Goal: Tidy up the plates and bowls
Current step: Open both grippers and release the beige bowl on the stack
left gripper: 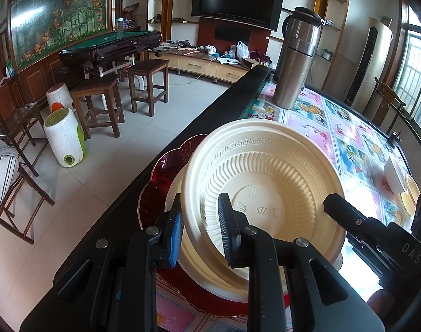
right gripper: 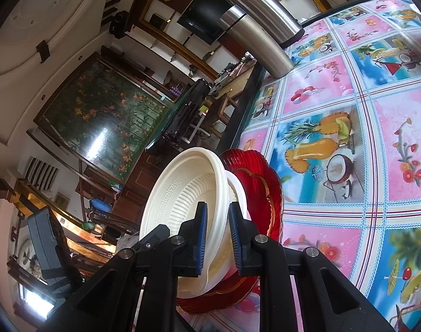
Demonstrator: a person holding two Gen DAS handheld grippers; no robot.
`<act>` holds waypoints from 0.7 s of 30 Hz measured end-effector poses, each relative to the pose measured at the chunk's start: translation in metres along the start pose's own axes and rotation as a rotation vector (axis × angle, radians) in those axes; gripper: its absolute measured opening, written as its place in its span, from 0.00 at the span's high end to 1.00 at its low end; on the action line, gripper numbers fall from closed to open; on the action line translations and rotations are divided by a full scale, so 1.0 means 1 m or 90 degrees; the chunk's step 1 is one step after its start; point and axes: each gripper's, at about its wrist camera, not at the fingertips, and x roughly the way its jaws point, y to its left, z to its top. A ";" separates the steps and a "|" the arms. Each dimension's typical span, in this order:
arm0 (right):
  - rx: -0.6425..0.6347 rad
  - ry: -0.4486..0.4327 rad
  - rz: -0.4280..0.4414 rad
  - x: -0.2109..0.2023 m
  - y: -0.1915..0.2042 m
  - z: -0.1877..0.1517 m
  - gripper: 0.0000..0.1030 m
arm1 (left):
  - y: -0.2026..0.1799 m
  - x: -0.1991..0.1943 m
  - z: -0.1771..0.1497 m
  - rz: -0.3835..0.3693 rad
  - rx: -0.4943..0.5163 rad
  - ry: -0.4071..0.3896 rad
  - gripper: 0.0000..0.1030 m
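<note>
— How many dishes were you dealing with?

— I counted one red plate [left gripper: 155, 191] lying on the tabletop [left gripper: 349, 138] at its near edge, and at least two cream plastic bowls [left gripper: 266, 182]. The top bowl was upside down and tilted. A second cream rim showed under it, resting on the red plate. Far off at the right edge sat more pale dishes [left gripper: 396, 177], too cut off to count.

— And your fingers?

— My left gripper [left gripper: 202, 235] was closed narrow on the rim of the upturned bowl, one finger outside, one against its underside. My right gripper [right gripper: 217, 238] pinched the same bowl's rim from the other side, both blue pads [right gripper: 202, 238] pressed on the cream wall.

— Anything else on that tabletop?

— One steel flask [left gripper: 296, 58] standing upright farther back on the fruit-print cloth [right gripper: 335, 138]. Beyond the tabletop I saw two wooden stools [left gripper: 99, 105] and two white foam drums [left gripper: 63, 138] on the floor.
</note>
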 end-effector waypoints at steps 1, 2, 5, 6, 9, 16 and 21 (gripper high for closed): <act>0.000 0.000 0.000 0.000 0.000 0.000 0.82 | 0.000 0.000 -0.001 0.001 0.001 0.000 0.80; 0.000 0.000 0.000 0.000 0.000 0.000 0.82 | 0.000 0.000 0.000 0.000 0.000 0.001 0.80; 0.000 0.000 0.000 0.000 0.000 0.000 0.82 | 0.000 0.001 0.000 0.000 -0.001 0.002 0.80; 0.001 0.000 0.000 0.000 0.000 0.000 0.82 | 0.000 0.001 0.000 0.001 0.000 0.001 0.80; 0.001 0.001 0.000 0.000 0.000 0.000 0.82 | -0.001 0.002 0.000 0.000 -0.002 0.003 0.80; 0.002 0.002 -0.003 0.001 -0.001 0.000 0.82 | -0.001 0.003 -0.002 0.002 -0.002 0.002 0.80; -0.002 0.001 -0.008 0.003 -0.002 -0.001 0.82 | 0.002 0.004 -0.002 -0.006 -0.006 0.009 0.78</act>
